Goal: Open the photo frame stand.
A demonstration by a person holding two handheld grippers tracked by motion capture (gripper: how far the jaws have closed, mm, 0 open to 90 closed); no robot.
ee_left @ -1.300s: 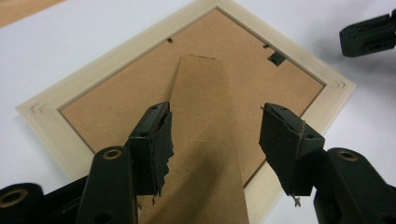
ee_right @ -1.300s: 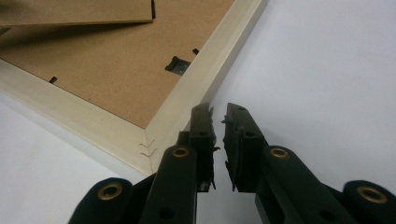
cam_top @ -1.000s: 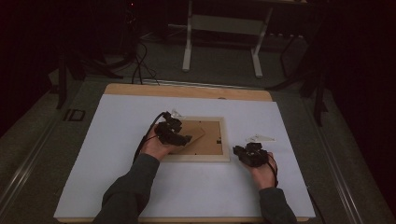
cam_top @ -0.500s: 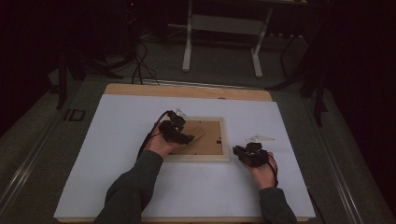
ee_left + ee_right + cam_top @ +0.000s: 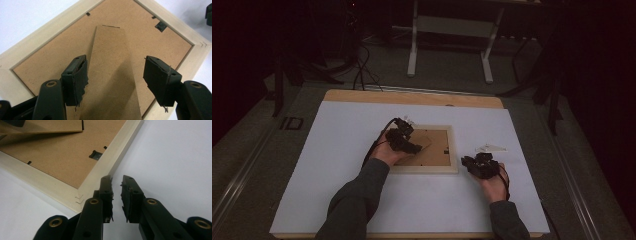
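- Picture frame lies face down near the middle of the white surface, its brown backing board up and its fold-out stand resting flat on that board.
- Left gripper hangs over the left part of the frame with its jaws wide, one on each side of the stand, gripping nothing.
- Right gripper sits on the surface just beside the frame's near right corner, jaws narrow with a slim gap between them and nothing held.
- Small metal clips sit along the inner edge of the wooden border and keep the backing in.
- Risk, as I judge it: if the left jaws close on the stand and pull up sharply, the thin board could bend or tear at its hinge slot at the far end.
- Another risk: the light frame may slide on the smooth sheet when pushed, since the right gripper is beside the corner rather than pinning it.
- A white three-cornered piece lies just past the right gripper and could get knocked.
- No brand, label or readable writing shows on the frame; a mark on the floor to the left of the table is too dim to read for sure.
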